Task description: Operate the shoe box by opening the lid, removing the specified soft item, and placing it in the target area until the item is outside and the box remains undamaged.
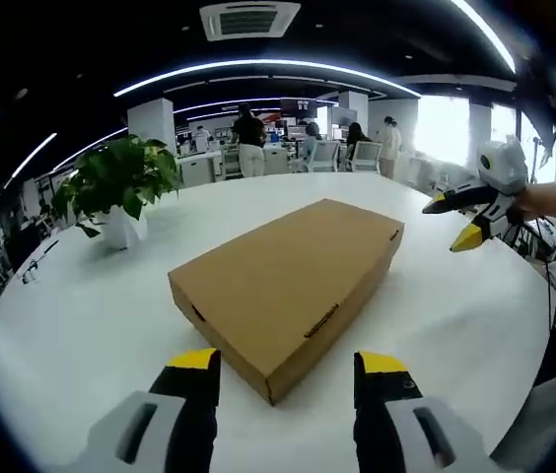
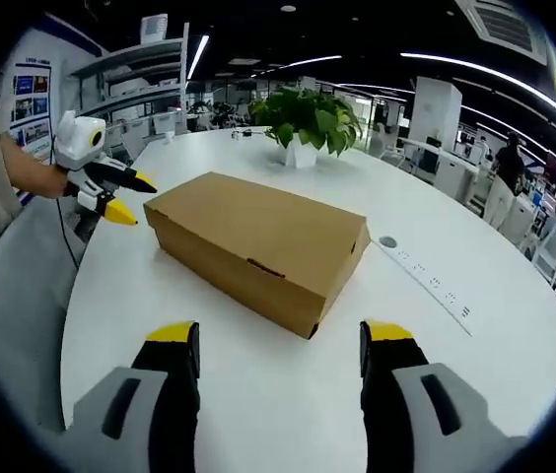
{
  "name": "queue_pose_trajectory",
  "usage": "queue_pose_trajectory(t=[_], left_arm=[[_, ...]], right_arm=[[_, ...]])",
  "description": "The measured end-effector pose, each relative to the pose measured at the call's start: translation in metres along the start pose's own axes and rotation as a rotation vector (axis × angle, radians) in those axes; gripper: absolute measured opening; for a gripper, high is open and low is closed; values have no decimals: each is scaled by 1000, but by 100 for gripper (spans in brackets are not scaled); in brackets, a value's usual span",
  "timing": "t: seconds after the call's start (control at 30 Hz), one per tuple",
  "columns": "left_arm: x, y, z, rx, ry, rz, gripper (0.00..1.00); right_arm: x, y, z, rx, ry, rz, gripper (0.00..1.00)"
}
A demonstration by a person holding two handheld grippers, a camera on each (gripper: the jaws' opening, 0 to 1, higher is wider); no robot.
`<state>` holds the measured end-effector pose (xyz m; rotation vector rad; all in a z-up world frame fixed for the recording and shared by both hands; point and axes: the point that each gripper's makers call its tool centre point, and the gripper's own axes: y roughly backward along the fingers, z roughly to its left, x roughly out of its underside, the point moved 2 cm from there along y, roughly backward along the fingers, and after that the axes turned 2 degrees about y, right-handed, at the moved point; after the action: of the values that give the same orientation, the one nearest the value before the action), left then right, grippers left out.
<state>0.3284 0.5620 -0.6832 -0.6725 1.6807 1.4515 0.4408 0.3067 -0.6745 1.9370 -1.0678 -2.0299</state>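
Note:
A brown cardboard shoe box (image 1: pixel 288 281) lies flat on the round white table (image 1: pixel 91 315) with its lid down, so whatever is inside is hidden. My left gripper (image 1: pixel 288 365) is open just short of the box's near corner, touching nothing. Coming in from the right, held by a hand, my right gripper (image 1: pixel 452 225) hangs open beside the box's far end. In the right gripper view the same box (image 2: pixel 258 246) sits ahead of my open right gripper (image 2: pixel 278 335). There the left gripper (image 2: pixel 132 200) hovers open off the box's left end.
A potted green plant (image 1: pixel 120 182) (image 2: pixel 303 118) stands on the table beyond the box. A socket strip (image 2: pixel 426 276) is set into the tabletop right of the box. Desks, chairs and standing people (image 1: pixel 250 143) fill the office behind. Shelving (image 2: pixel 145 79) lines the wall.

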Motion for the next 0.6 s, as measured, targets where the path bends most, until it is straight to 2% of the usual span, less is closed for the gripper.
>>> queue_pose_trajectory(t=[0.23, 0.6], left_arm=[[4, -7, 5, -32, 34, 11, 53], [7, -19, 2, -40, 49, 19, 52]], right_arm=[[0, -17, -8, -30, 22, 12, 57], [-6, -44, -17, -64, 10, 18, 54]])
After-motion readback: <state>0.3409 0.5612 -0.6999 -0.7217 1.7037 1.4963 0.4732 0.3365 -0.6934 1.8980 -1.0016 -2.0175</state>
